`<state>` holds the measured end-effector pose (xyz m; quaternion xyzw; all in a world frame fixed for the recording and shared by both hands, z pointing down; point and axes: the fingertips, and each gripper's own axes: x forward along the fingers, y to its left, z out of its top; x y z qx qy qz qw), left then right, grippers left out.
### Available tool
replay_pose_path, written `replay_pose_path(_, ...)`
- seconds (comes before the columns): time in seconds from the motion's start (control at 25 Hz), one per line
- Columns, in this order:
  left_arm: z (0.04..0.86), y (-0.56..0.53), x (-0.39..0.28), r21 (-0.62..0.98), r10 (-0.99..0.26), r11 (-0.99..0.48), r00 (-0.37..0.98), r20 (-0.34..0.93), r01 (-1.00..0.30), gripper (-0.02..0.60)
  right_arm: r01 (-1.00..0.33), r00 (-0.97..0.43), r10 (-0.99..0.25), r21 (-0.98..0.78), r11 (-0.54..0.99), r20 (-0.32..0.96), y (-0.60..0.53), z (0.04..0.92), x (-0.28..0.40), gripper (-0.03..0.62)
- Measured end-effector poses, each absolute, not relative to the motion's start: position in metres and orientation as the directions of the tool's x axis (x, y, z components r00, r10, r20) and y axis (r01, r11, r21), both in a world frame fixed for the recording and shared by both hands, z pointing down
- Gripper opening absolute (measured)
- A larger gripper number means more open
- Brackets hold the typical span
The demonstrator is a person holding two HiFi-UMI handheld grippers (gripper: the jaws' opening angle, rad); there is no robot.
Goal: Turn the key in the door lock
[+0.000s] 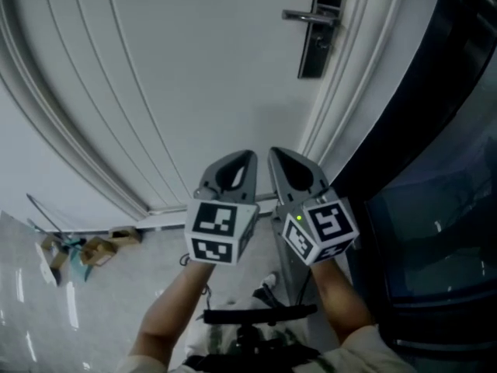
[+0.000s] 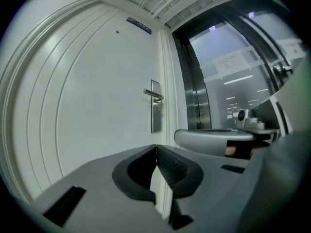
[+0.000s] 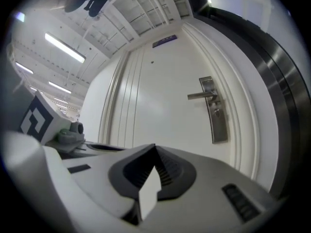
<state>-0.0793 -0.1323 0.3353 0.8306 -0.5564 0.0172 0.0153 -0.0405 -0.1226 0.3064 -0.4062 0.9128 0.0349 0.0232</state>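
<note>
On the white door (image 1: 194,68), the one tall lock plate (image 1: 317,41) with its one handle (image 1: 307,15) sits far up and right, nearer the right gripper (image 1: 276,155) than the left gripper (image 1: 247,158), both pressed together on nothing; no key shows.

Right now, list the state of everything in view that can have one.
Door: closed.
Door handle: level, untouched.
Lock: too small to tell whether a key sits in it.
Left gripper: shut, empty, short of the door.
Right gripper: shut, empty, short of the door.
</note>
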Motion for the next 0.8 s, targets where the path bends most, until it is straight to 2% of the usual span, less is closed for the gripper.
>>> replay_pose_path(0.24, 0.349, -0.101, -0.083, 0.011, -0.916, -0.397, 0.397, 0.060, -0.918, 0.015, -0.785, -0.617, -0.785, 0.125, 0.607, -0.064, -0.093, 0.316, -0.045, 0.008)
replay_pose_path(0.8, 0.357, -0.067, -0.075, 0.023, -0.900, -0.432, 0.432, 0.060, -0.902, 0.015, -0.813, -0.579, -0.815, 0.094, 0.574, -0.031, -0.056, 0.327, -0.037, 0.008)
